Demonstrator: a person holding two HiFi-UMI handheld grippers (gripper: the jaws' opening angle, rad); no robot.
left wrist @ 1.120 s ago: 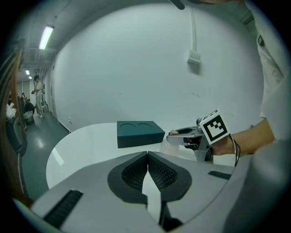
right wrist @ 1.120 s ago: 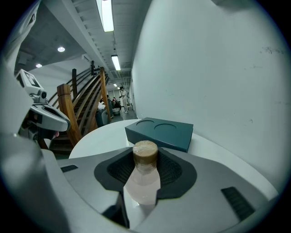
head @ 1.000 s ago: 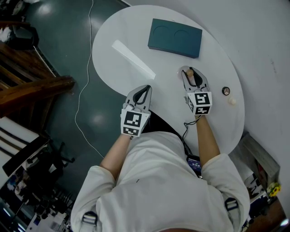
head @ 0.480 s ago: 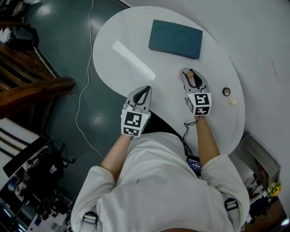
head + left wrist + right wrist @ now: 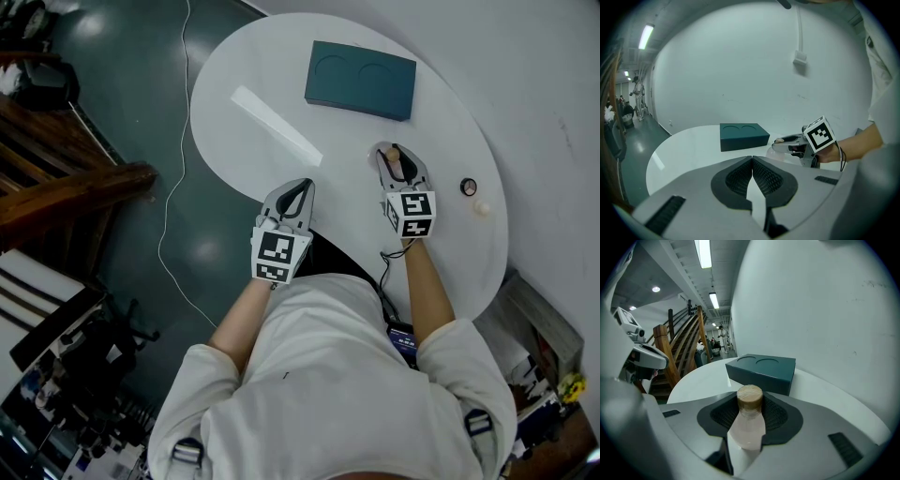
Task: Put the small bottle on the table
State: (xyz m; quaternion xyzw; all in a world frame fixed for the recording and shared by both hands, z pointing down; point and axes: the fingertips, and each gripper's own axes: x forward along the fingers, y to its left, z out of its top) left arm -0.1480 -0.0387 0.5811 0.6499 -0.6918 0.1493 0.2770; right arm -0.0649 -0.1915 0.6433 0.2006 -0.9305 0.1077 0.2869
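the small bottle point(image 5: 749, 420), a pale, milky-pink vessel with a rounded body narrowing to a tan, cork-coloured cap, is sitting in the right tongs point(image 5: 398, 159), which are standing partly spread and pinching its body from both sides, the cap pointing out past the tips toward a dark teal box point(image 5: 361, 79) with two round recesses in its lid. the bottle is hanging over the near right part of the white round counter point(image 5: 272, 75); whether its underside is touching the surface cannot be told. the left tongs point(image 5: 752, 163) are pressed together with nothing between them, hovering at the counter's near edge, well apart from the right pair. a small dark-rimmed round object point(image 5: 468, 187) and a pale little lump point(image 5: 481, 209) are lying on the counter just to the right of the right tongs. against the frame from a second earlier, next to nothing is differing: both tongs are keeping the same spots, the grip on the bottle is looking unchanged, and the box and small objects are lying where they were.
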